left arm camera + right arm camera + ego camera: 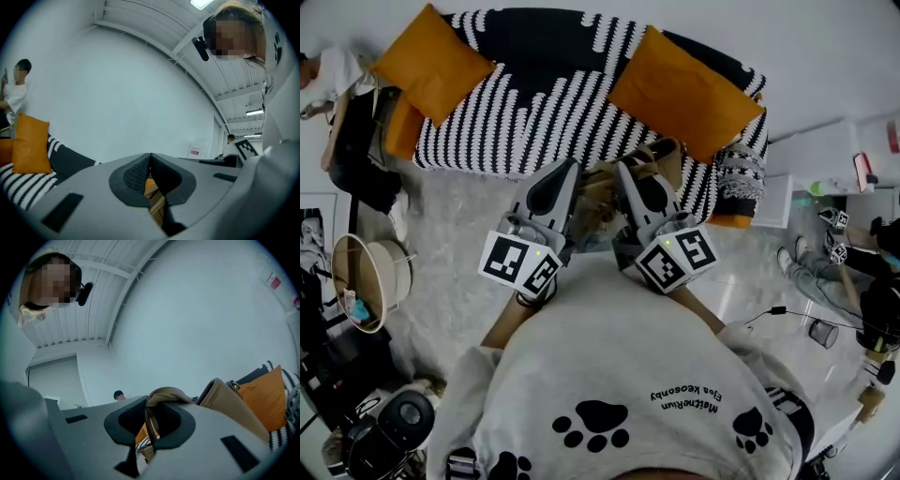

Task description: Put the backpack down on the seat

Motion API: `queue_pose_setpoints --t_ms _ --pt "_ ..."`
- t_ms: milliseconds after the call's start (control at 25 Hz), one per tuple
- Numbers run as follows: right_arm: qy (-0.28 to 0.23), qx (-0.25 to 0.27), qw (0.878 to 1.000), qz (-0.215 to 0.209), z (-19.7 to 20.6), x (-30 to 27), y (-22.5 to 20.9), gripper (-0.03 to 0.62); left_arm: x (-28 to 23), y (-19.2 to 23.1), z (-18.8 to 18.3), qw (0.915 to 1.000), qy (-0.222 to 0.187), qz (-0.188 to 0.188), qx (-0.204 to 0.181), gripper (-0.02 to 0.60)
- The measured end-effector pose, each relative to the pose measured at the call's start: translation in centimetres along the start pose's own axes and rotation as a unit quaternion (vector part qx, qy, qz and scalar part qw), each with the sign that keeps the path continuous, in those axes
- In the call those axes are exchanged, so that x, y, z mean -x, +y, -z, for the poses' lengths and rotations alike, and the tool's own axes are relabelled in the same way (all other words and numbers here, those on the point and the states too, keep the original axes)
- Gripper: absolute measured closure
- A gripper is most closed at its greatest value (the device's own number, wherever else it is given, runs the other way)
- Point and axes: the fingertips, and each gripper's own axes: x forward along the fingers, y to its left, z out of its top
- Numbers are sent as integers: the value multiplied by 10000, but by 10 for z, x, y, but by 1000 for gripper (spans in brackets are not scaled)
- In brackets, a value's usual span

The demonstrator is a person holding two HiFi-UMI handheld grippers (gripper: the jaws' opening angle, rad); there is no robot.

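Observation:
A tan backpack (602, 192) hangs between my two grippers, just in front of the sofa seat (511, 122) with its black-and-white striped cover. My right gripper (630, 187) is shut on a brown strap (161, 394) that loops over its tips (152, 414); the tan bag body (225, 399) rises to its right. My left gripper (555, 192) is shut too, its pads meeting at the tip (150, 159), with tan webbing (157, 201) caught lower in the gap. Most of the bag is hidden under the grippers.
Two orange cushions (431, 61) (684, 94) lie on the sofa's ends. A round side table (366, 277) stands at the left, a white cabinet (834, 159) at the right. A person (328, 70) is at the far left, others' legs (811, 267) at the right. A cable (769, 314) lies on the floor.

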Motion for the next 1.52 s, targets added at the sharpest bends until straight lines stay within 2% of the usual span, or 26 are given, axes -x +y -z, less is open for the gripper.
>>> queue_pose_setpoints --t_ms 400,640,760,1120,1280,1400,1520 --pt "103 -163 9996 207 -1 -30 -35 530 -30 26 9 9996 257 -1 148 563" --pt "165 -241 9990 345 1 -60 -65 530 -71 51 11 9992 365 152 -17 563" --pt "224 -263 9983 473 4 -77 -81 530 -94 64 11 9983 425 388 -83 563" --pt "301 -315 9954 853 12 -122 -126 530 -142 114 37 9928 901 776 113 563" --pt "433 -403 9931 1011 36 -146 -155 531 -166 138 60 9893 1033 1024 84 563" --pt "527 -535 9914 1070 55 -163 -179 531 -184 159 80 9878 1115 1088 86 563" --pt "578 -689 9898 1108 69 -164 -193 531 -193 163 95 9865 1164 1146 104 563"
